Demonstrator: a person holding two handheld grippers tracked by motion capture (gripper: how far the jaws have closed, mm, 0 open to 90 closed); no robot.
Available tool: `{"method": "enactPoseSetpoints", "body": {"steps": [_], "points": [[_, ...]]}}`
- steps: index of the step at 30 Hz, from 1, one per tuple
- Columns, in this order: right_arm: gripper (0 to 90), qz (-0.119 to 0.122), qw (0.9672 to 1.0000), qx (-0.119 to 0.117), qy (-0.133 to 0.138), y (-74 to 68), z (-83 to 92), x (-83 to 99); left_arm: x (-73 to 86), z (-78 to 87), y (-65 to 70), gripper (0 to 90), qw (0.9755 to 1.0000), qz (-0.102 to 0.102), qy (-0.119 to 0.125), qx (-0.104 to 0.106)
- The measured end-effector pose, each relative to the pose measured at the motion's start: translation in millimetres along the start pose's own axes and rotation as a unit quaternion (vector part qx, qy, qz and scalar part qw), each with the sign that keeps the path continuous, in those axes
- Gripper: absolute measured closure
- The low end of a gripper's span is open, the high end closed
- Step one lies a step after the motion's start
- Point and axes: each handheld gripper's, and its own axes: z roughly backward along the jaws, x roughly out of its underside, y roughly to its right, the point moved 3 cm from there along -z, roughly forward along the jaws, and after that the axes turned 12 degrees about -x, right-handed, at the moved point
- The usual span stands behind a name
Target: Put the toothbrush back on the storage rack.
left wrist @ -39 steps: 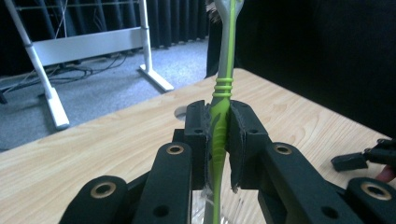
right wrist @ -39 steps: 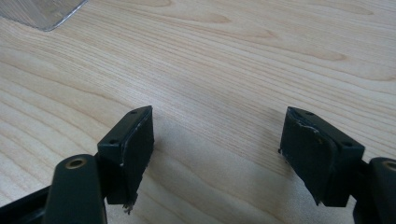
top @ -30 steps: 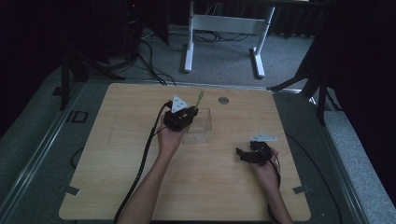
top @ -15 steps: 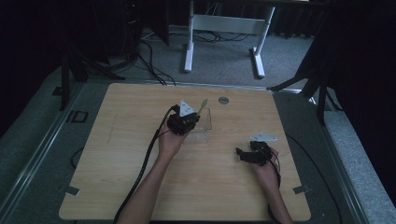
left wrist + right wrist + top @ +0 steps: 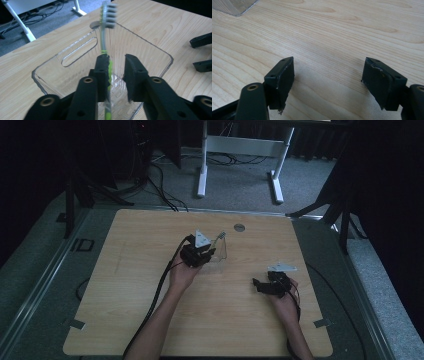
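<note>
Above the wooden table (image 5: 150,320), the high view shows the left gripper (image 5: 209,254) at the near wall of a clear ribbed plastic bin (image 5: 221,251), with the right gripper (image 5: 256,285) resting well apart to its right, nothing near its tips.

Between the left gripper's (image 5: 117,72) jaws, the left gripper view shows a green-and-clear toothbrush with grey bristles (image 5: 106,37) standing nearly upright in the bin (image 5: 75,53), leaning against one jaw. The jaws have just been opening and now stand narrowly parted, one clear of the handle. To finish the release well, I would widen further, then lift straight out so the brush settles inside.

Ahead of the right gripper (image 5: 328,75), its own view shows bare wood between widely spread jaws.

No writing or brand is legible.
</note>
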Motion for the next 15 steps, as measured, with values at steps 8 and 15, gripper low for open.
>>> {"method": "enactPoseSetpoints", "body": {"steps": [8,15], "points": [[25.7,0.001,1.0000,0.000,0.000,0.1,0.0,0.0,-6.0,22.8,-15.5,47.8,0.9970,0.041,0.045,-0.049],[25.7,0.000,1.0000,0.000,0.000,0.0,0.0,0.0,5.1,36.6,-37.7,34.9,0.9926,0.078,0.045,-0.080]]}}
